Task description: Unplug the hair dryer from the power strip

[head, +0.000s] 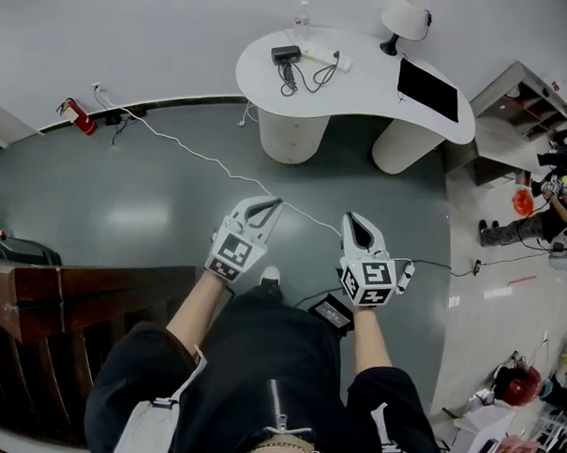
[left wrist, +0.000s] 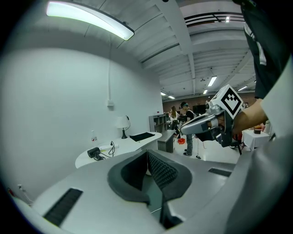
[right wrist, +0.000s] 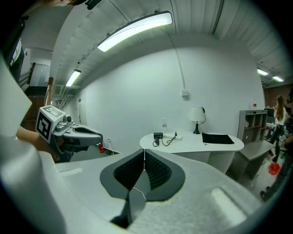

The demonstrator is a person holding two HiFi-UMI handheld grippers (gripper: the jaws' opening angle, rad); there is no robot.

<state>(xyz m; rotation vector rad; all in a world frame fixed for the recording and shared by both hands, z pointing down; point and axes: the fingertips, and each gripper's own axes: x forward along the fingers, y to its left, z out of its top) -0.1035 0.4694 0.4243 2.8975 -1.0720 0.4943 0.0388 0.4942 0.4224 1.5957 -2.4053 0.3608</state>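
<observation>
Left gripper (head: 268,205) and right gripper (head: 351,218) pinched shut, empty. Hair dryer (head: 285,54) sits far ahead on white desk (head: 364,98) beside power strip (head: 323,56). Plug likely rigid, tight; I'd grip its body, not the floppy cord (head: 319,79).

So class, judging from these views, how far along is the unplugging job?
Nothing done: the hair dryer lies on the desk, cord looping toward the power strip. The left gripper and right gripper are shut, empty, well short of the desk. Approach and unplugging remain.
</observation>
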